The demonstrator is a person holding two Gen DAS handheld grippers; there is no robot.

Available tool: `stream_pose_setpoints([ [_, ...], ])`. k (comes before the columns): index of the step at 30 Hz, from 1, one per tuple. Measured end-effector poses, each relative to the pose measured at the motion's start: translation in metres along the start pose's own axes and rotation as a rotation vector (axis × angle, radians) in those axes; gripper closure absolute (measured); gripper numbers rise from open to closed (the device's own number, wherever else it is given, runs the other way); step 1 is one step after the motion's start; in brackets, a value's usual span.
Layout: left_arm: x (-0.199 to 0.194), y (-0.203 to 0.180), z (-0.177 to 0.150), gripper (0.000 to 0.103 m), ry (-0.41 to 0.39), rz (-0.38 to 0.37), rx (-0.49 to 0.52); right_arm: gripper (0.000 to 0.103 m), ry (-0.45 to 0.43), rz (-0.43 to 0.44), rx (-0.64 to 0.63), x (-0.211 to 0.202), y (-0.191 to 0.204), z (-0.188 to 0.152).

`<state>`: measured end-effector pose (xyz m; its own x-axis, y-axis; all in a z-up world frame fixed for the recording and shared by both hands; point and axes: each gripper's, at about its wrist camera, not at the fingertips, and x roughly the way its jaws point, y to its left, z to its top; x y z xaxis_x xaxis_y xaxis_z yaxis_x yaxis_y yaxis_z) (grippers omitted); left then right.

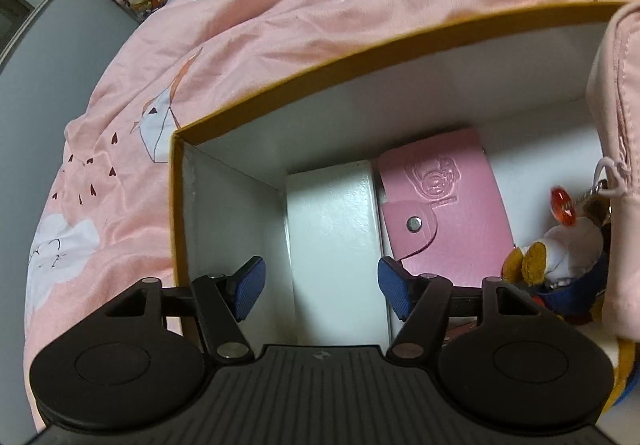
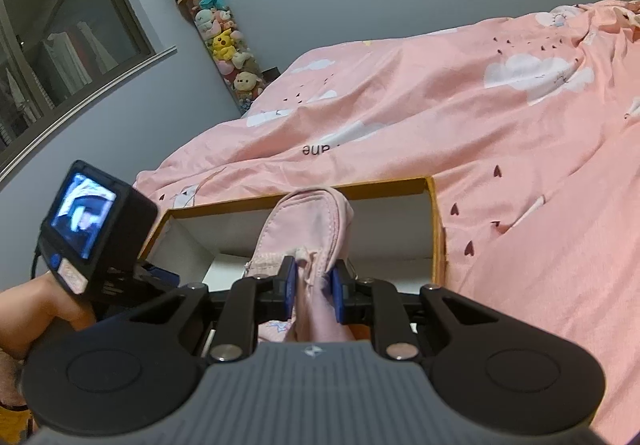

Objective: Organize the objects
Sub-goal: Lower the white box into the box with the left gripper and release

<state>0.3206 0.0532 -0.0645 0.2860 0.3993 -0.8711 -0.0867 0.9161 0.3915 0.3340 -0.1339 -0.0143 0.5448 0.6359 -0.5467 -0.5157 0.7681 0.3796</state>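
Observation:
An open box with mustard-yellow walls and a white inside sits on the pink bed cover; it also shows in the right wrist view. Inside lie a white box, a pink snap wallet and a plush keychain toy. My left gripper is open and empty, hovering over the white box. My right gripper is shut on a pink fabric pouch and holds it over the box; the pouch also shows at the right edge of the left wrist view.
The pink bed cover with cloud prints surrounds the box. A tall clear tube of plush toys stands by the grey wall, with a panda on top. A window is at the left. The left gripper's camera is beside the box.

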Motion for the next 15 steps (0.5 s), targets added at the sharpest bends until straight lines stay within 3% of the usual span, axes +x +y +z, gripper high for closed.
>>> stream_pose_setpoints([
  [5, -0.009, 0.014, -0.003, 0.052, -0.068, -0.035, -0.029, 0.084, -0.027, -0.021, 0.027, -0.008, -0.005, 0.005],
  [12, -0.043, 0.043, -0.020, 0.052, -0.196, -0.232, -0.210, 0.084, -0.003, -0.042, 0.228, -0.008, -0.022, 0.013],
  [15, -0.046, 0.041, -0.025, 0.063, -0.218, -0.293, -0.222, 0.084, 0.025, -0.076, 0.300, -0.003, -0.019, 0.012],
])
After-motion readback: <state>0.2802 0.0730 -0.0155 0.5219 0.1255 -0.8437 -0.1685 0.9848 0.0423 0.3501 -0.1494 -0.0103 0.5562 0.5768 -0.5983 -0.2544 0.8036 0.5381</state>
